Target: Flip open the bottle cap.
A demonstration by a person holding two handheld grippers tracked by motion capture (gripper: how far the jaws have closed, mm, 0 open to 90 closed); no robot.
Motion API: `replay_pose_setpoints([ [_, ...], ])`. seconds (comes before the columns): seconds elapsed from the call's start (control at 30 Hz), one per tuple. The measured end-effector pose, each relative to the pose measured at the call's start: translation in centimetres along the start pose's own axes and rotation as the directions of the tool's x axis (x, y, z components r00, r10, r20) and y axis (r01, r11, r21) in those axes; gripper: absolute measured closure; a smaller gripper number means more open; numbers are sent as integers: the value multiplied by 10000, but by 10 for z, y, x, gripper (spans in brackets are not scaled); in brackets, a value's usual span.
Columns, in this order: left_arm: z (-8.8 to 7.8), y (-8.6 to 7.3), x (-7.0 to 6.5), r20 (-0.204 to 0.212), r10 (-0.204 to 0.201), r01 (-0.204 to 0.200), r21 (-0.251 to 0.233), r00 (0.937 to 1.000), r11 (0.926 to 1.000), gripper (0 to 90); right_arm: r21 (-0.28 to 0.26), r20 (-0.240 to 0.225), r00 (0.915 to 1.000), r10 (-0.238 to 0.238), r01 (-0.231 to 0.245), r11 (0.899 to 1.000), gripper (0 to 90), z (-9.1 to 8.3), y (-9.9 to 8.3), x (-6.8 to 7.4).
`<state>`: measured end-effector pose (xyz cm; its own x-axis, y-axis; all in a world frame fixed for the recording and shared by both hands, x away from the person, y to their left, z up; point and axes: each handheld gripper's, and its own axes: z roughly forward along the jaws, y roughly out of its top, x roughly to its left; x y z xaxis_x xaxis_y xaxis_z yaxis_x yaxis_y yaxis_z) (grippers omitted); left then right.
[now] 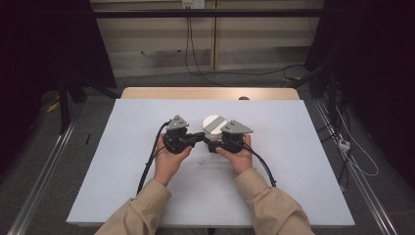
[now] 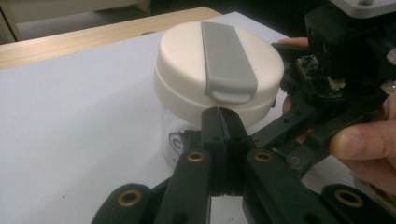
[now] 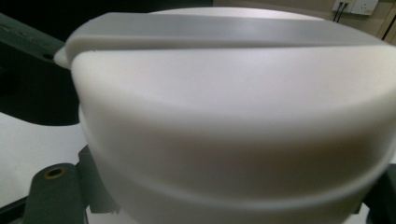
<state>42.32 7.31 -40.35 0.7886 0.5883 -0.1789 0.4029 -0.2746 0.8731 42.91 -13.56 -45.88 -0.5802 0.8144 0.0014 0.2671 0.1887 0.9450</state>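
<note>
The right gripper (image 1: 215,143) holds the jar (image 1: 214,125) between its fingers; beside the jar, the left gripper's (image 2: 224,122) fingers are pressed together, empty.

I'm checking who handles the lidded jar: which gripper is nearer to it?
Right. The right gripper is clamped around the jar; the left gripper, jaws together, sits just beside it under the lid's grey tab.

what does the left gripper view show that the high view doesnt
Left gripper view alone: the jar's clear glass body under the white lid, the left gripper with jaws pressed together, nothing between them, just below the lid's rim. High view alone: both tan sleeves, the whole white table, the floor cables. Both: the lid's grey strap and the right gripper at the jar.
</note>
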Motion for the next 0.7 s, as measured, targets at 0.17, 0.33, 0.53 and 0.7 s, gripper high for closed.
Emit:
replay_pose_setpoints([
  [0.17,-1,2,0,3,-74,74,-44,10000,10000,900,-3,3,10000,-9,9,10000,185,0,0,0],
  [0.33,-2,6,-3,47,-30,30,-123,10000,9999,900,0,3,10000,-12,12,10000,185,0,0,0],
  [0.53,1,14,-10,3,100,-100,-166,9999,9998,900,0,0,10000,-18,18,10000,185,0,0,0],
  [0.7,0,22,-10,-161,171,-174,-235,9997,9996,900,-1,-8,10000,-28,28,10000,185,0,0,0],
])
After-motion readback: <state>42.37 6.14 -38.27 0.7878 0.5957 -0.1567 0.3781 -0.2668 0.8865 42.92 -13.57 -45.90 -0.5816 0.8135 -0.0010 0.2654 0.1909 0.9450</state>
